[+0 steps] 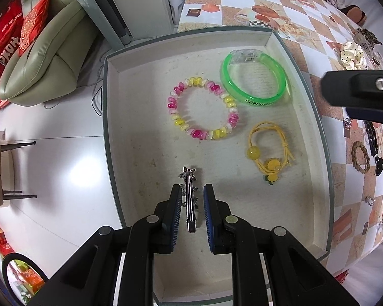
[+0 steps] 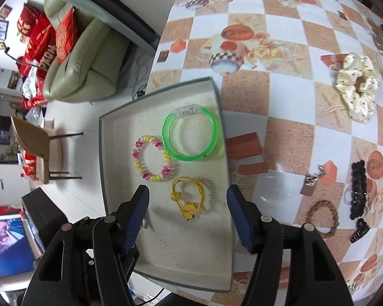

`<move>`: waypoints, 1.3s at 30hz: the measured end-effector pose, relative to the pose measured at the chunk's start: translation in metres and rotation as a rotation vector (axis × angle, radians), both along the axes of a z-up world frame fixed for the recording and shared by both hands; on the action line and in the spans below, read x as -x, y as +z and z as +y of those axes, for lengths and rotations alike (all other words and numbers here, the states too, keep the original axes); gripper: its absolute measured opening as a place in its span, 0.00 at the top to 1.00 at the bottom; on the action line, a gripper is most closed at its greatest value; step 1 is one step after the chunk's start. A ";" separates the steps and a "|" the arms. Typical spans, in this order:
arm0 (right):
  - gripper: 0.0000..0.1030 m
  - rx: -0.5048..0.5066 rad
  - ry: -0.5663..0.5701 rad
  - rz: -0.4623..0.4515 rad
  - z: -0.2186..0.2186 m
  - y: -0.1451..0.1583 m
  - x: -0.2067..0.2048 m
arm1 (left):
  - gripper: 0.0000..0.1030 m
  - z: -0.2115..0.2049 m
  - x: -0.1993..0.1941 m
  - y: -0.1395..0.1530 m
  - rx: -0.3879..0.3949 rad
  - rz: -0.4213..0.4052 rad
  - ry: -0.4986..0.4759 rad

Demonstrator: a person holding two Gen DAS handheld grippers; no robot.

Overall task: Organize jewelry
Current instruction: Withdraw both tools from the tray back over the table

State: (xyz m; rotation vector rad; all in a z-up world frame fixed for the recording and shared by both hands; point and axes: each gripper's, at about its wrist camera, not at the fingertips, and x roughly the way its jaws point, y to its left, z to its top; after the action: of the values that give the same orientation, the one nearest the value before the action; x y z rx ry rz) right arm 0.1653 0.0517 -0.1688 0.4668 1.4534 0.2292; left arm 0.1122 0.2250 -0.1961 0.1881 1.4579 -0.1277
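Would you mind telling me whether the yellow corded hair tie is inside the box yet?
Inside: the yellow corded hair tie lies on the shallow grey box floor, beside the green bangle.

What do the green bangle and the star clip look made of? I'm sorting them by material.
Green bangle: probably translucent plastic, glossy; light passes through it. Star clip: likely polished metal, silvery and mirror-bright, with sharp highlights along its bar.

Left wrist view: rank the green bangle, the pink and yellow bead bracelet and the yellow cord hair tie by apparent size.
1-2. Pink and yellow bead bracelet and green bangle: too alike to rank.
3. Yellow cord hair tie, clearly smallest.
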 end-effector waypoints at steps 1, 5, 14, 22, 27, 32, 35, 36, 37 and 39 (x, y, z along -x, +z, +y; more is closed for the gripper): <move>0.35 -0.003 -0.006 -0.003 -0.003 0.004 0.003 | 0.53 -0.002 0.001 0.002 0.000 0.000 0.002; 0.35 -0.011 -0.034 -0.010 -0.025 0.011 0.013 | 0.00 -0.008 0.007 0.018 -0.015 -0.062 0.014; 0.21 -0.026 -0.107 0.006 -0.074 0.011 0.038 | 0.00 -0.028 0.009 0.025 -0.029 -0.051 0.009; 0.21 -0.036 -0.174 0.025 -0.118 0.008 0.061 | 0.00 -0.044 0.007 0.039 -0.051 -0.056 0.000; 0.08 -0.043 -0.238 0.025 -0.150 0.009 0.079 | 0.00 -0.061 0.011 0.046 -0.055 -0.065 -0.012; 0.00 -0.051 -0.317 0.018 -0.187 0.008 0.099 | 0.00 -0.082 0.014 0.052 -0.056 -0.064 -0.045; 0.00 -0.043 -0.362 0.023 -0.207 0.005 0.113 | 0.00 -0.095 0.016 0.056 -0.051 -0.066 -0.065; 0.00 -0.038 -0.379 0.026 -0.215 0.004 0.118 | 0.00 -0.100 0.016 0.057 -0.052 -0.069 -0.072; 0.00 -0.036 -0.392 0.030 -0.221 0.003 0.122 | 0.00 -0.104 0.016 0.057 -0.054 -0.072 -0.079; 0.00 -0.031 -0.424 0.041 -0.235 -0.001 0.134 | 0.00 -0.115 0.015 0.059 -0.056 -0.075 -0.092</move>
State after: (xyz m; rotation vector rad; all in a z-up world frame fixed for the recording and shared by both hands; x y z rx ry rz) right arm 0.0318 -0.1831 -0.1702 0.7945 1.3571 -0.0970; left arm 0.0967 0.1104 -0.1371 0.3024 1.3795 -0.1528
